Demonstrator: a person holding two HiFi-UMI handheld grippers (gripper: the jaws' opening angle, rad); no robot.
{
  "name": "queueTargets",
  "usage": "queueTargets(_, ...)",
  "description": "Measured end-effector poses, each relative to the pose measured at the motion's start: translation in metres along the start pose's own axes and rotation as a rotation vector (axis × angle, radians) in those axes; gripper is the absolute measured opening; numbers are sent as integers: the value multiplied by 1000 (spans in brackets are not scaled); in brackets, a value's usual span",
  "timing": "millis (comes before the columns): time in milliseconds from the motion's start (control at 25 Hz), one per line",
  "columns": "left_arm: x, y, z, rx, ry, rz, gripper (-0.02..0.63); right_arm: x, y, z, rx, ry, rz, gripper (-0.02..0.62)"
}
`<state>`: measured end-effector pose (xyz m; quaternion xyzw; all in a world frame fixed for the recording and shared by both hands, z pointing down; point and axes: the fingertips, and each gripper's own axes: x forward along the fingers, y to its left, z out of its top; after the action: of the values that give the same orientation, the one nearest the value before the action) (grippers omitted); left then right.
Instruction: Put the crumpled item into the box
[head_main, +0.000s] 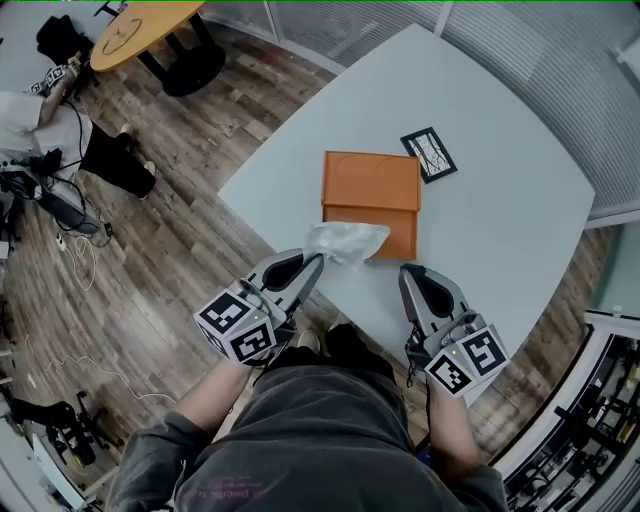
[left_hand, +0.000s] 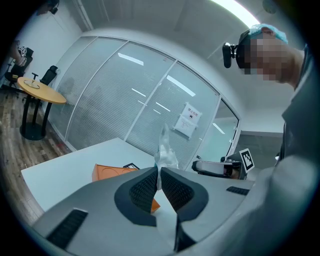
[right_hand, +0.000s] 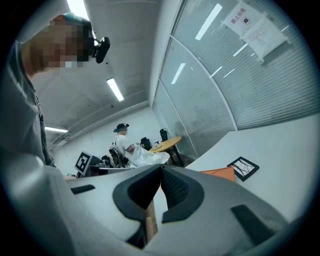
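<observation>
A crumpled clear plastic item hangs over the near edge of the flat orange box on the white table. My left gripper is shut on the item's left end. In the left gripper view the plastic sticks up from between the jaws of the left gripper, with the box behind. My right gripper hovers at the table's near edge, right of the item, shut with nothing in it. From the right gripper I see the plastic and the box.
A black framed card lies just beyond the box's far right corner. The table's near edge runs close under both grippers. A round wooden table and a seated person are at far left on the wood floor.
</observation>
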<state>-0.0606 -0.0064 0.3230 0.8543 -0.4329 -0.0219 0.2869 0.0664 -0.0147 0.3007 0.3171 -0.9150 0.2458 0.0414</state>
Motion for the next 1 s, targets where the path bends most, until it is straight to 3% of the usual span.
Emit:
queueTargets(520, 49, 11, -24, -13, 59, 23, 35, -2, -47, -2, 33, 27, 10, 5)
queueTargets(1000, 78, 33, -55, -49, 148, -3, 35, 5, -68, -17, 64, 49, -52, 5)
